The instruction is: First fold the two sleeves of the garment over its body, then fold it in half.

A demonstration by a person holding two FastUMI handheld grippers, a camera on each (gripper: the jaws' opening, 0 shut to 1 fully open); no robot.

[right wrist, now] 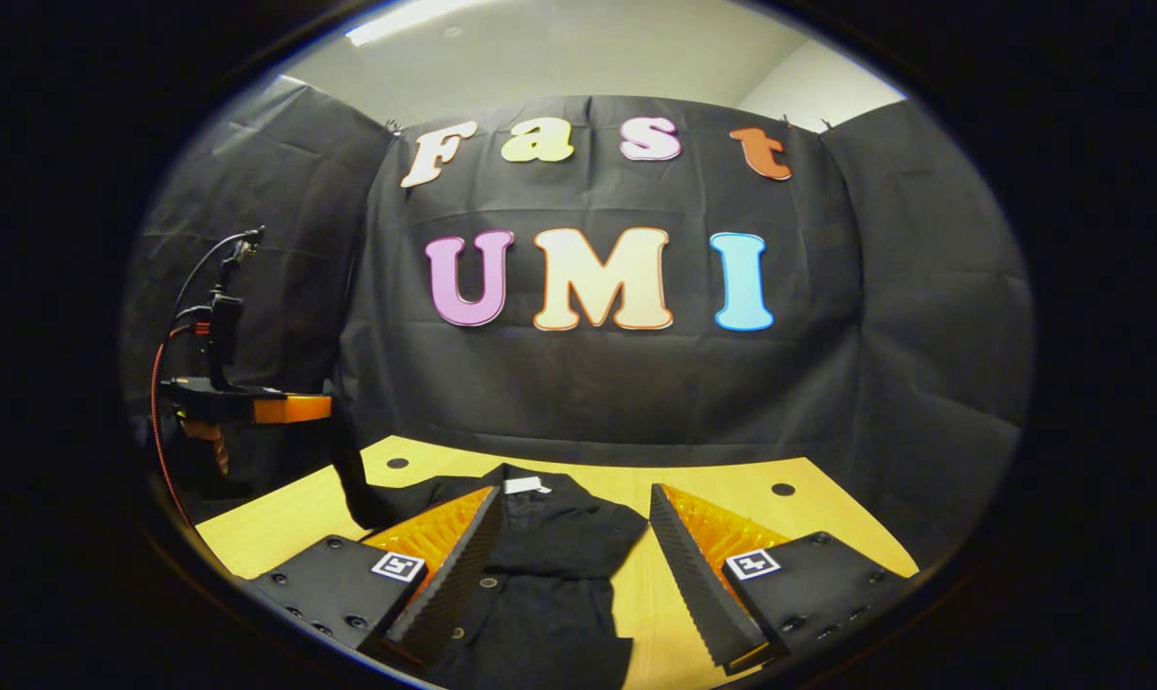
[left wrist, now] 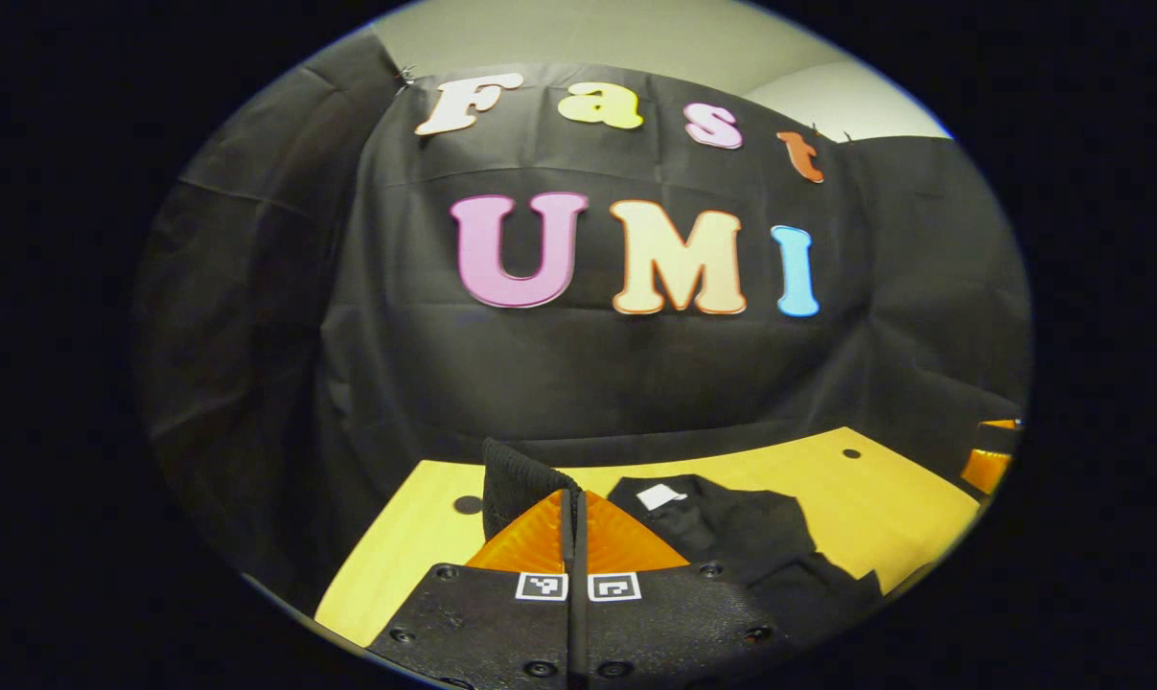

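Observation:
A black garment (left wrist: pixel 731 537) lies on the yellow table (left wrist: pixel 885 498), a white label (left wrist: pixel 659 495) at its collar. My left gripper (left wrist: pixel 574 498) is shut on a black sleeve (left wrist: pixel 513 479), whose ribbed cloth stands up from between the fingers. In the right gripper view the left gripper (right wrist: pixel 295 409) is raised at the left, and the sleeve (right wrist: pixel 348 479) hangs from it down to the garment (right wrist: pixel 549 546). My right gripper (right wrist: pixel 574 491) is open over the garment's body, one finger on either side of the front, nothing between them.
The black booth wall closes the back and both sides of the table (right wrist: pixel 827 517). A hand (right wrist: pixel 209 441) and a red cable (right wrist: pixel 161 383) are behind the left gripper. The right gripper's tip (left wrist: pixel 988 465) is at the far right edge of the left gripper view.

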